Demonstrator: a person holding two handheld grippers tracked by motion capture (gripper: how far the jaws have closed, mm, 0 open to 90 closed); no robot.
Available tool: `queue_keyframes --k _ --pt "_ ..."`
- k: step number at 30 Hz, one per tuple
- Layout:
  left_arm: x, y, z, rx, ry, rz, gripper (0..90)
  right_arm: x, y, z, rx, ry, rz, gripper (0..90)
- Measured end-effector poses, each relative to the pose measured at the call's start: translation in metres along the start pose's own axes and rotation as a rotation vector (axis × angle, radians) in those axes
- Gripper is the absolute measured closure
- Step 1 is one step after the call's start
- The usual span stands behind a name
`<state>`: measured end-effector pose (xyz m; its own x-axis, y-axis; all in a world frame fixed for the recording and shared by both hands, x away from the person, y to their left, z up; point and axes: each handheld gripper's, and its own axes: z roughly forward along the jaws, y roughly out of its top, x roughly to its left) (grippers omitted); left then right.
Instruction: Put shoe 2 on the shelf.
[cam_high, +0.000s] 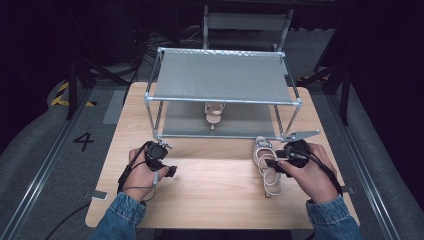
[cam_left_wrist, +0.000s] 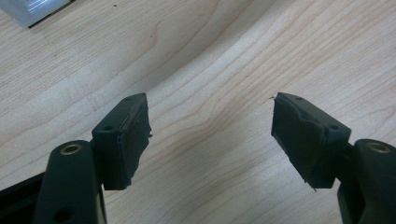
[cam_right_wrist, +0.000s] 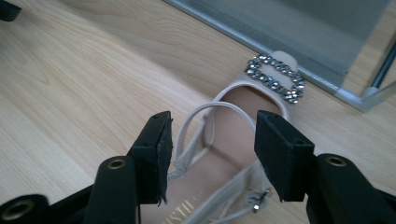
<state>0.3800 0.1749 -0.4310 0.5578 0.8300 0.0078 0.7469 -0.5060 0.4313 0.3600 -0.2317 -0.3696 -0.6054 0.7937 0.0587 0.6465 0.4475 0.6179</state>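
The right gripper hangs wide open over the sandal just before the rack; closing on its straps seems best. The left gripper is wide open, holding nothing.

Between my right claw's black jaws I see a beige sandal with a silver rhinestone buckle; beyond it, a grey shelf on the pale wood-grain table.

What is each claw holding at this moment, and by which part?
Nothing is held. The left claw is open over bare table. The right claw is open around the sandal, its jaws not closed on the straps.
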Motion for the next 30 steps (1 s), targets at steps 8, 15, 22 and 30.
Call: queue_keyframes --k 8,15,22,30 --pt "0.000 -0.004 0.000 0.007 0.006 0.000 28.7 0.009 0.002 0.022 0.071 0.034 0.012 47.0" --pt "0.002 -0.008 0.001 0.014 0.001 0.006 28.5 0.006 0.000 0.044 0.141 0.038 0.013 46.5" --pt "0.003 -0.014 0.000 0.017 0.001 0.000 28.3 0.009 0.001 0.066 0.196 0.036 -0.013 44.7" --pt "0.005 -0.016 -0.001 0.019 0.005 -0.004 28.3 0.011 -0.002 0.082 0.208 0.035 -0.057 31.1"
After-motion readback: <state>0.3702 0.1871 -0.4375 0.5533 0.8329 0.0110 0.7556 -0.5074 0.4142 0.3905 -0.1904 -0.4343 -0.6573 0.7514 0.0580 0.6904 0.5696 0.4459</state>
